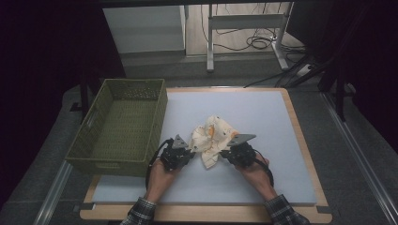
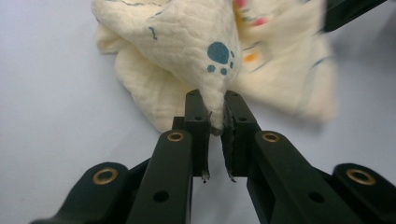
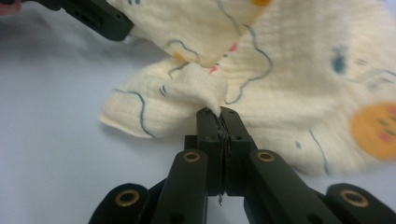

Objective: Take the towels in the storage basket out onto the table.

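Observation:
A crumpled cream cloth (image 1: 212, 136) printed with blue paw marks and orange spots lies in the middle of the pale mat (image 1: 263, 122). My left gripper (image 1: 190, 151) is at its left side. In the left gripper view a corner of the cloth (image 2: 205, 60) is pinched between the pads of that gripper (image 2: 215, 114). My right gripper (image 1: 224, 153) is at the cloth's right front. In the right gripper view its jaws (image 3: 218, 122) are pressed tight on a fold of the cloth (image 3: 201, 84). The left gripper's black jaw (image 3: 95, 18) shows at the top left of that view.
An empty green woven basket (image 1: 123, 125) stands at the left, partly over the mat's left edge. The mat rests on a wooden board (image 1: 300, 136). Beyond the board are a grey floor, table legs (image 1: 210, 42) and cables (image 1: 258, 43). A person's hands in plaid sleeves (image 1: 141, 211) come from the bottom.

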Demonstrator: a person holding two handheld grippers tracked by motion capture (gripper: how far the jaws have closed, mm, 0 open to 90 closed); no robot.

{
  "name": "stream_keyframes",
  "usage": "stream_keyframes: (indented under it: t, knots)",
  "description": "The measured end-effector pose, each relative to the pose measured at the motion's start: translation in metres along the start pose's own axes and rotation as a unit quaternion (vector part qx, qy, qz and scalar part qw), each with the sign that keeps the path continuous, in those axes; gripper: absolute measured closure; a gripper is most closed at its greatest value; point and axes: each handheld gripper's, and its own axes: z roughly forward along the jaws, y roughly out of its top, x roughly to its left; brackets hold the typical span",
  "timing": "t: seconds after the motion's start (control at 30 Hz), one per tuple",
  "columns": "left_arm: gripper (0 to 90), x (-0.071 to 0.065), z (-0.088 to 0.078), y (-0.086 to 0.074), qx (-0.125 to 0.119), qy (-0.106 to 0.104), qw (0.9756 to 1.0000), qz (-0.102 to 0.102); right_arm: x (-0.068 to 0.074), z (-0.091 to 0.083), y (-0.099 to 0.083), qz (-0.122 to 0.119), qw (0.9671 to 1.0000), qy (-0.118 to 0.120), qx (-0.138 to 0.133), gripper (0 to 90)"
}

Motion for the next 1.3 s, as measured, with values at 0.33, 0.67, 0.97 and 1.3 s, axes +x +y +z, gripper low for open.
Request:
stream_keyframes:
  t: [0.33, 0.67, 0.97, 1.3]
  knots:
    - [82.1, -0.004, -0.004, 0.007, -0.011, 0.003, 0.9999, 0.004, -0.031, -0.065, -0.028, 0.022, 0.9981, -0.057, -0.003, 88.3]
    - [65.6, 0.005, 0.012, 0.001, 0.014, 0.010, 0.9997, -0.017, -0.050, -0.062, -0.049, 0.058, 0.9966, -0.057, 0.012, 75.6]
    - [73.6, 0.004, 0.011, 0.000, 0.024, -0.005, 0.9997, -0.011, -0.036, -0.088, -0.043, 0.045, 0.9979, -0.046, 0.000, 71.9]
    - [82.6, 0.009, 0.009, 0.019, 0.003, 0.005, 0.9999, -0.010, -0.014, -0.051, -0.031, 0.029, 0.9995, 0.010, 0.009, 70.8]
